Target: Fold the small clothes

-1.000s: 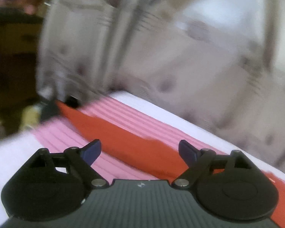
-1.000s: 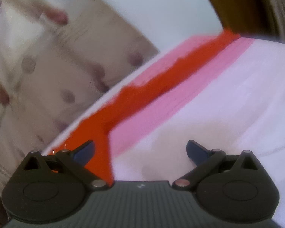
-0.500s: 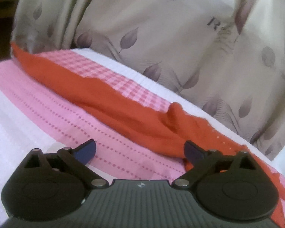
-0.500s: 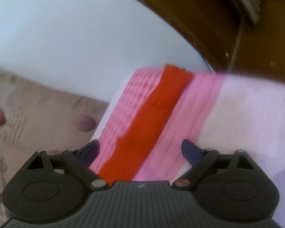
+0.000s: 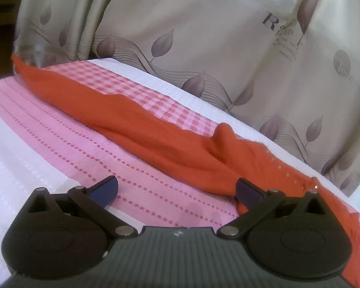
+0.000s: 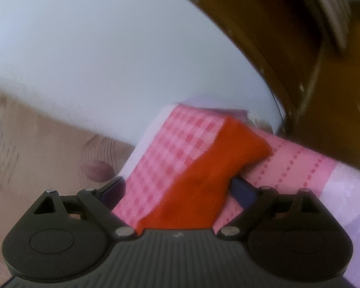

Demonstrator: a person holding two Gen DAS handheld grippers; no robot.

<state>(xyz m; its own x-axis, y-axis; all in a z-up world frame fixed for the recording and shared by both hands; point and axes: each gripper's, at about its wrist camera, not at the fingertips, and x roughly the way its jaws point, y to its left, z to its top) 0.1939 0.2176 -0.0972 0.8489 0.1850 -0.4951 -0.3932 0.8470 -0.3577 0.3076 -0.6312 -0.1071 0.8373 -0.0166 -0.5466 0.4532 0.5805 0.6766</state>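
Observation:
An orange-red garment (image 5: 156,129) lies as a long narrow strip across a pink and white cloth (image 5: 84,148). My left gripper (image 5: 177,188) hovers low over the pink dotted band, its jaws opening wide. Nothing is between them, and the right fingertip (image 5: 248,188) sits at the garment's near edge. In the right wrist view the garment's end (image 6: 204,175) lies between the fingers of my right gripper (image 6: 178,189). Its jaws are closing but still stand apart. The right pad (image 6: 242,189) is at the orange fabric, and the left pad (image 6: 115,189) is beside the checked band (image 6: 175,144).
A beige leaf-print curtain (image 5: 204,36) hangs close behind the far edge of the cloth-covered surface. In the right wrist view there is a white wall (image 6: 108,48) and brown wooden furniture (image 6: 324,96) beyond the garment's end. White cloth (image 5: 12,168) lies on the near side.
The left gripper came in lower over the pink band and its jaws widened. The right gripper swept along to the garment's end, which now lies between its narrowing jaws.

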